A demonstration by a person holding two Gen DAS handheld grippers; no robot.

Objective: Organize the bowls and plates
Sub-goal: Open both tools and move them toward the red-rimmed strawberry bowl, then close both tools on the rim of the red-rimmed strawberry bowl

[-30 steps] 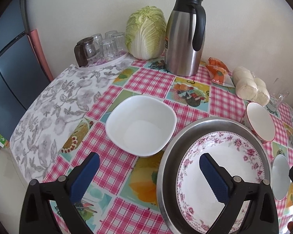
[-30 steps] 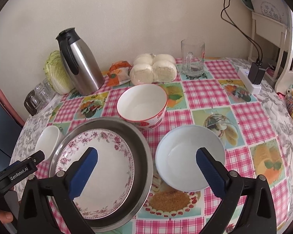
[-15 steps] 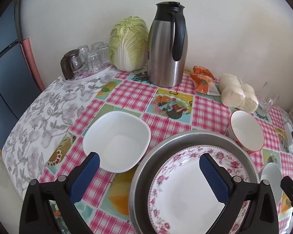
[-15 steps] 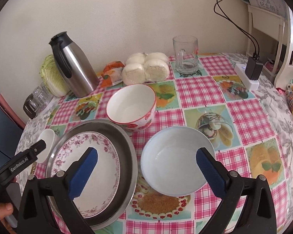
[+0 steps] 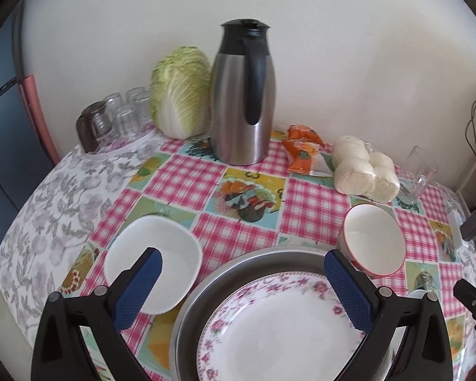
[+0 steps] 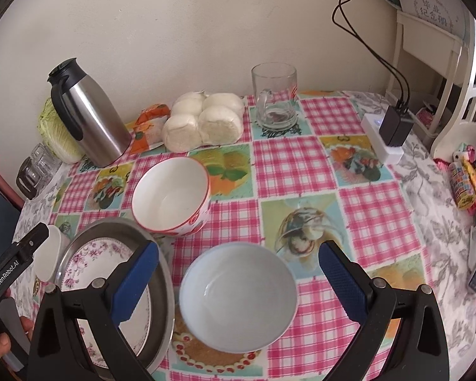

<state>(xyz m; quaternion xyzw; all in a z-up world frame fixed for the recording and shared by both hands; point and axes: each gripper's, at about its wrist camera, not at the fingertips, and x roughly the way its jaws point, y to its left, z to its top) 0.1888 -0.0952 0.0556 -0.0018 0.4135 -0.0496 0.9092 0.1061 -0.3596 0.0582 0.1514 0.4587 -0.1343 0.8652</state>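
Floral plate [image 5: 282, 333] and steel pan [image 5: 187, 327] ran off left-wrist frame bottom; square white bowl [image 6: 49, 255] mostly hidden behind left gripper [image 6: 16, 263] in right-wrist view.

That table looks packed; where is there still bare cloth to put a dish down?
Free: the checked cloth between the glass mug, power strip and pale blue bowl. Crowded: around the steel basin, red-rimmed bowl and thermos.

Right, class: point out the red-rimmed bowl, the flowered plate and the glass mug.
red-rimmed bowl [image 6: 168, 195]: right wrist view, inner white bottom.
flowered plate [image 5: 279, 336]: left wrist view, plain white centre.
glass mug [image 6: 274, 95]: right wrist view, front of the clear wall.
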